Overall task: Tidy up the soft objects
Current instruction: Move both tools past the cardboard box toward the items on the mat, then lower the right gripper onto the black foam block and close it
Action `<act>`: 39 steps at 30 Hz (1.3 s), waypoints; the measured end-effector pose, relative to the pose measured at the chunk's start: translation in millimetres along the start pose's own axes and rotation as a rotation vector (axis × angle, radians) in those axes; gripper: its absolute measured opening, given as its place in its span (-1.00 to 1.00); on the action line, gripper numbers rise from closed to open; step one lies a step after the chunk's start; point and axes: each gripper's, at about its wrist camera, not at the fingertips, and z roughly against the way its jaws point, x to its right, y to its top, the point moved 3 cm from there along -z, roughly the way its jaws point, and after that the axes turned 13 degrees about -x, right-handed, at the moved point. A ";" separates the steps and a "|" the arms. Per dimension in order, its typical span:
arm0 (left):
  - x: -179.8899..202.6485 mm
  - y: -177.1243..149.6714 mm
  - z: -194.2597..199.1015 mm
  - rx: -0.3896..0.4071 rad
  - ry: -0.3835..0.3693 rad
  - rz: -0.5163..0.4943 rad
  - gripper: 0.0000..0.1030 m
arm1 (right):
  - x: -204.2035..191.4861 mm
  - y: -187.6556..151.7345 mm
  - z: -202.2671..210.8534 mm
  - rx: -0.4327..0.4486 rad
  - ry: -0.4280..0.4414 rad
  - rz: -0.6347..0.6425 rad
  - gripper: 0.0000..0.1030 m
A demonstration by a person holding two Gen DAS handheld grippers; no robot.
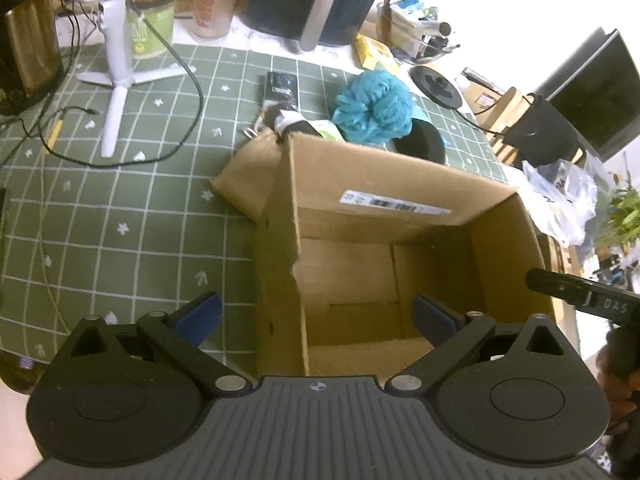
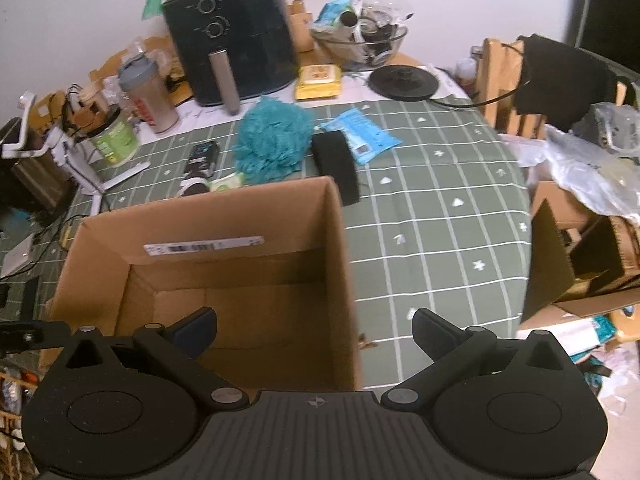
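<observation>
An open cardboard box (image 1: 400, 184) stands on the green checked tablecloth (image 1: 120, 220); nothing shows inside it. It also shows in the right wrist view (image 2: 240, 208). Behind it lie a teal fluffy bath pouf (image 1: 374, 106) (image 2: 274, 144), a black round sponge (image 1: 420, 142) (image 2: 336, 164), a black and white rolled item (image 1: 286, 118) (image 2: 196, 184) and a blue wipes pack (image 2: 362, 130). My left gripper (image 1: 318, 314) is open and empty over the box's near left wall. My right gripper (image 2: 316, 330) is open and empty over the box's near right corner.
A white tripod (image 1: 118, 80) and black cables (image 1: 192, 80) lie at the left. A black air fryer (image 2: 232, 32), shaker bottle (image 2: 150, 92), green tub (image 2: 116, 136), glass bowl (image 2: 360, 44) and yellow pack (image 2: 318, 80) stand at the back. Another cardboard box (image 2: 580, 264) and plastic bags (image 2: 580, 168) are at the right.
</observation>
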 end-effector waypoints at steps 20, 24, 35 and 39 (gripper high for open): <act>9.2 45.1 17.2 0.050 0.078 -0.024 1.00 | 23.4 73.0 24.0 0.031 -0.126 0.055 1.00; 13.8 51.2 17.9 0.065 0.091 -0.021 1.00 | 33.5 89.7 22.7 0.045 -0.114 0.076 1.00; 22.5 55.6 17.8 0.115 0.115 0.007 1.00 | 59.3 148.6 -7.2 0.076 -0.056 0.248 1.00; 25.9 56.0 21.7 0.156 0.180 0.018 1.00 | 58.9 163.4 -25.5 0.087 -0.033 0.318 1.00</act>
